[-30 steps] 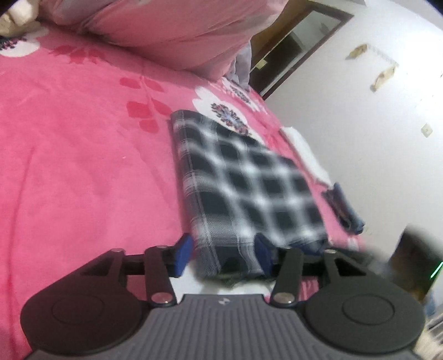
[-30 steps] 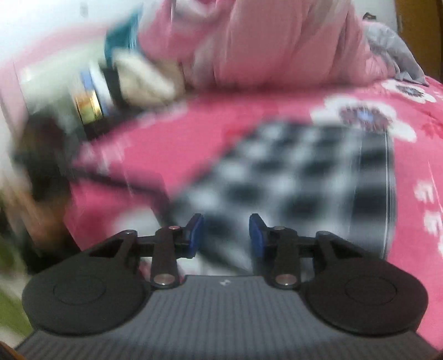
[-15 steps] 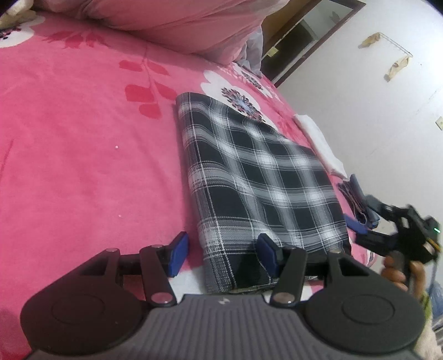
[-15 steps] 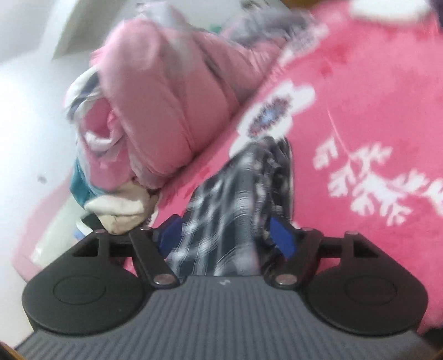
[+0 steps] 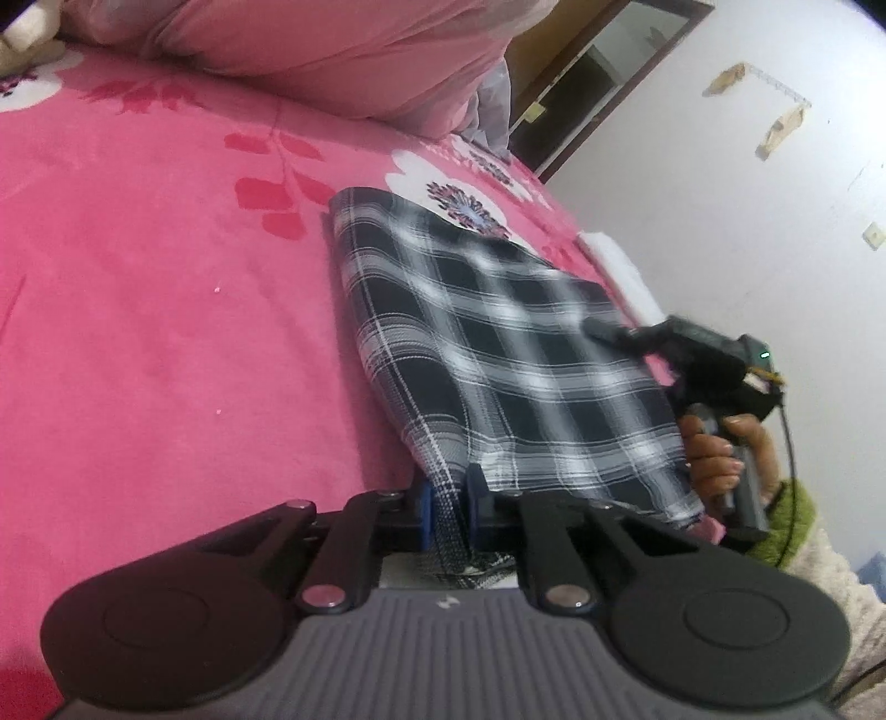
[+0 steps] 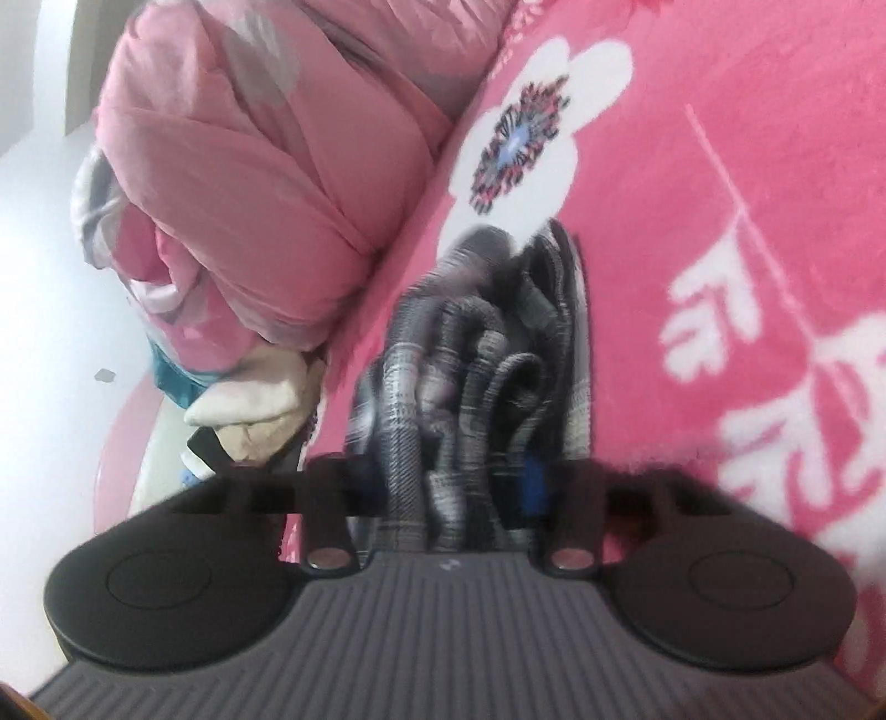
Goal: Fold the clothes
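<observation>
Left gripper: fingers closing, clamped on the near corner of the folded plaid garment. Garment lying on the pink bed cover, long axis running from these fingers away toward the pink bedding pile, far short edge beside a white flower print. Right gripper at the garment's right-hand edge: fingers closing, stacked folds between them; contact lost in blur, cannot tell. Hand on its handle.
</observation>
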The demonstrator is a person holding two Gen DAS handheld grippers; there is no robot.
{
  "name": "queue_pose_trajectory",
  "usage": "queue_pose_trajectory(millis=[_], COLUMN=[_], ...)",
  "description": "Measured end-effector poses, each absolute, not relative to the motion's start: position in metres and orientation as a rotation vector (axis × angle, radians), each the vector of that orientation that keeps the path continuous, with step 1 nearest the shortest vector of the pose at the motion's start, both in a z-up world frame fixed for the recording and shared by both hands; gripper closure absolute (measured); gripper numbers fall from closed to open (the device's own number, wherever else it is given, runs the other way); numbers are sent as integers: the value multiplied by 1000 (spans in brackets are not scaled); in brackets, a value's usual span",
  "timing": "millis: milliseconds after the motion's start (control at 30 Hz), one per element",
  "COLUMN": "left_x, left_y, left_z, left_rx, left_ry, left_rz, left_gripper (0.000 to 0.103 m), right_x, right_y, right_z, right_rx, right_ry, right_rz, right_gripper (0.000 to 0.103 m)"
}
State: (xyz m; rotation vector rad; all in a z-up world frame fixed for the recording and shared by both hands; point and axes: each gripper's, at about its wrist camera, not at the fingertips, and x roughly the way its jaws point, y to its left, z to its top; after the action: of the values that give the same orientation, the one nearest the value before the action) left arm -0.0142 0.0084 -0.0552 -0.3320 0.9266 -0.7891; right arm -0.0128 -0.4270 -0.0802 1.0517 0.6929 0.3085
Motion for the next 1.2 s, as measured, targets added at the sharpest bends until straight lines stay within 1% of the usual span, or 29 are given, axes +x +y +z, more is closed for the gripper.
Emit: queue_pose_trajectory(millis=[67,200,300,333,367,400,467,533,600,633,667,700,733,767,800,833,900,933,967,1000,1133,1200], left_x=[-19,-30,-33,-32,-31,-31,-34,-38,-40,-39,-38,-37,-35,-33,-30,-25,-14,-8,-5,-2,-1,-1], left_y=[13,20,20,21,23,26,30,37,42,41,36,31,22,13,3,-7,-24,-32,-37,-41,-37,-34], left_z=[-54,-51,-54,-55,-55,-52,-44,-33,-22,-16,-12,-7,-4,-2,-1,-3,-12,-19,-27,-34,-40,-42], left_rx=[-349,-362,-327,-338,-348,-347,-312,-271,-234,-213,-179,-144,-113,-82,-58,-48,-37,-35,-30,-25,-55,-66], left_ry=[930,939,938,944,950,940,899,845,793,766,738,711,688,665,646,651,680,703,729,754,757,760], left_rz=[-795,-807,-807,-806,-805,-810,-804,-783,-761,-749,-746,-743,-745,-747,-758,-768,-785,-793,-789,-786,-793,-793], left_gripper=[92,92,87,83,77,75,60,56,56,56,57,57,61,65,70,72,74,77,80,80,80,80], right_x=[-12,-2,4,3,2,-1,-9,-19,-25,-26,-24,-22,-18,-13,-10,-6,2,7,6,5,6,19], right_y=[-425,-413,-413,-415,-416,-417,-420,-426,-426,-421,-412,-400,-388,-376,-367,-359,-347,-344,-346,-348,-345,-336], right_z=[-81,-79,-80,-77,-74,-66,-47,-26,-4,7,15,21,22,23,20,13,-4,-19,-24,-28,8,21], right_rx=[1073,1028,1004,998,991,962,884,816,743,685,618,553,493,433,387,341,238,199,210,224,188,147], right_ry=[677,696,720,731,742,751,733,690,622,595,574,561,559,558,563,583,640,686,684,679,666,645], right_rz=[354,385,387,381,375,350,296,239,180,154,142,141,146,151,164,177,163,130,125,122,116,146], right_gripper=[71,72,71,68,63,60,43,41,42,51,68,75,91,97,97,99,102,103,103,103,102,102])
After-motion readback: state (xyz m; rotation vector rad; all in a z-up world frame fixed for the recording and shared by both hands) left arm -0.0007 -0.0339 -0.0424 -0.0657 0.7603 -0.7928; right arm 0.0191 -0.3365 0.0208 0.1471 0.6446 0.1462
